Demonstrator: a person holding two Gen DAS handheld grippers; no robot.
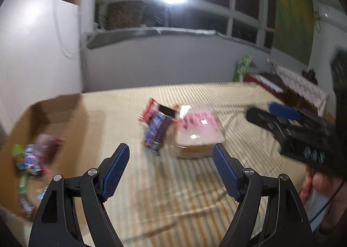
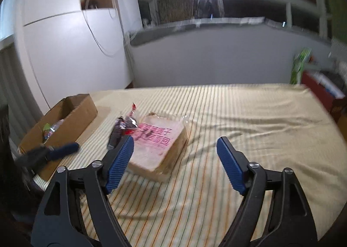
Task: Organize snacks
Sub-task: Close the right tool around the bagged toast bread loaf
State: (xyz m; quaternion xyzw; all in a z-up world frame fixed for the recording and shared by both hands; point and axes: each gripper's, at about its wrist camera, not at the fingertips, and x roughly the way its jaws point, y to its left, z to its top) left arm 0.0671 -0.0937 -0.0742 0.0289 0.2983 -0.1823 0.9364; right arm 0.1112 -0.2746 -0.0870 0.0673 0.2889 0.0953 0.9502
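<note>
A bag of sliced bread with pink print (image 2: pixel 158 147) lies on the striped cloth; it also shows in the left wrist view (image 1: pixel 198 133). Dark purple and red snack packets (image 2: pixel 121 130) lean against its left side, seen too in the left wrist view (image 1: pixel 157 129). A cardboard box (image 2: pixel 71 117) at the left holds several snacks (image 1: pixel 32 160). My left gripper (image 1: pixel 171 171) is open and empty, short of the packets. My right gripper (image 2: pixel 175 160) is open and empty, above the cloth just short of the bread. The left gripper shows blurred beside the box (image 2: pixel 54 151).
The striped cloth (image 2: pixel 238 121) covers the table. The right gripper's body (image 1: pixel 303 132) and the hand holding it are at the right of the left wrist view. A red box (image 2: pixel 325 93) and green packaging (image 2: pixel 299 67) stand beyond the table's far right edge.
</note>
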